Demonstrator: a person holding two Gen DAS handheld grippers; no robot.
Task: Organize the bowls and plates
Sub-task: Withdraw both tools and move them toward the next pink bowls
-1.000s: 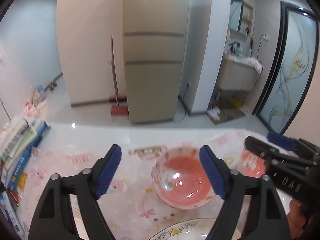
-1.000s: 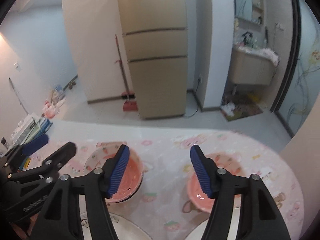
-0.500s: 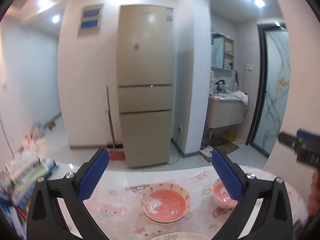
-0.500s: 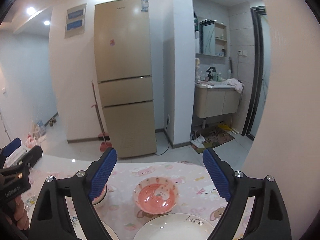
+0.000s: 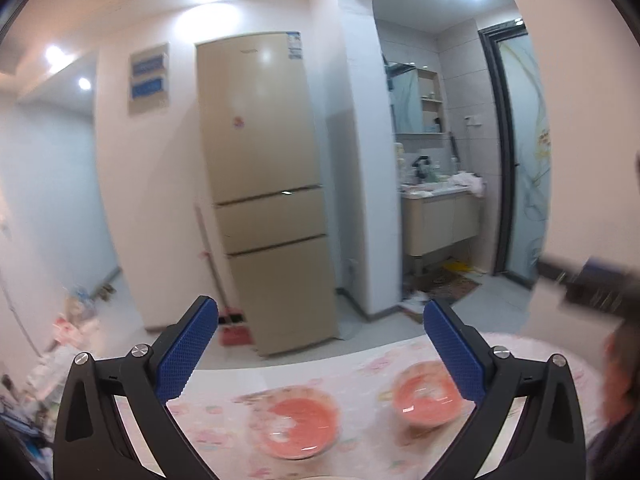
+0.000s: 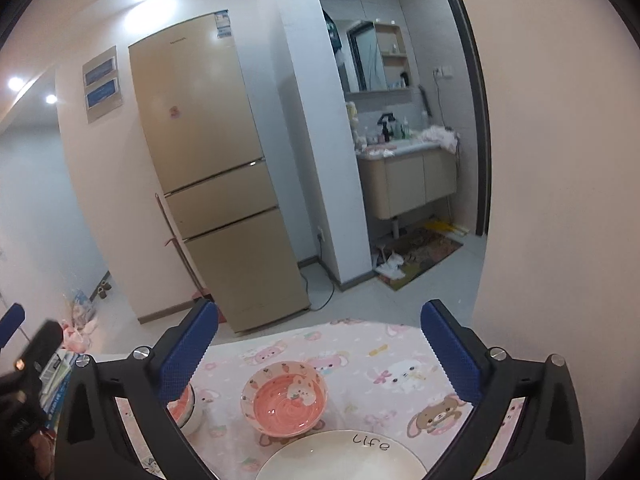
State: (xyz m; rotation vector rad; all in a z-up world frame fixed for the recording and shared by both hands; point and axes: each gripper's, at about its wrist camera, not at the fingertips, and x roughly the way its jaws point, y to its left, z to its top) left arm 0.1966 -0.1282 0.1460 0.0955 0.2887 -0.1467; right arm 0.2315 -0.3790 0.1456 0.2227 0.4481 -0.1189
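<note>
Left wrist view: left gripper (image 5: pixel 320 344) held well above the table (image 5: pixel 224 416), blue pads spread wide with nothing between them, pointing out over the room towards the fridge (image 5: pixel 264 184); picture blurred.
Left bowl: a pink bowl (image 5: pixel 294 426) stands upright on the patterned cloth below the left gripper; in the right wrist view only a part shows behind the left pad (image 6: pixel 185 408).
Middle bowl: second pink bowl (image 6: pixel 285 398), printed with carrots and a rabbit, upright near the table's middle, apart from the first; in the left view it lies to the right (image 5: pixel 426 400).
Plate: white plate (image 6: pixel 340 456) lettered "life", at the near edge, just beside the middle bowl.
Right gripper: right gripper (image 6: pixel 318 342) high over the table, level, open wide and empty, the middle bowl in line between its pads.
Handling (judgement): glazed ware, probably stiff, fairly heavy, slippery and breakable; best pinched across the rim wall, one pad inside and one outside.
Plate hold (judgement): lies flat, so the raised lip is the likely purchase; a shallow, angled approach seems needed.
</note>
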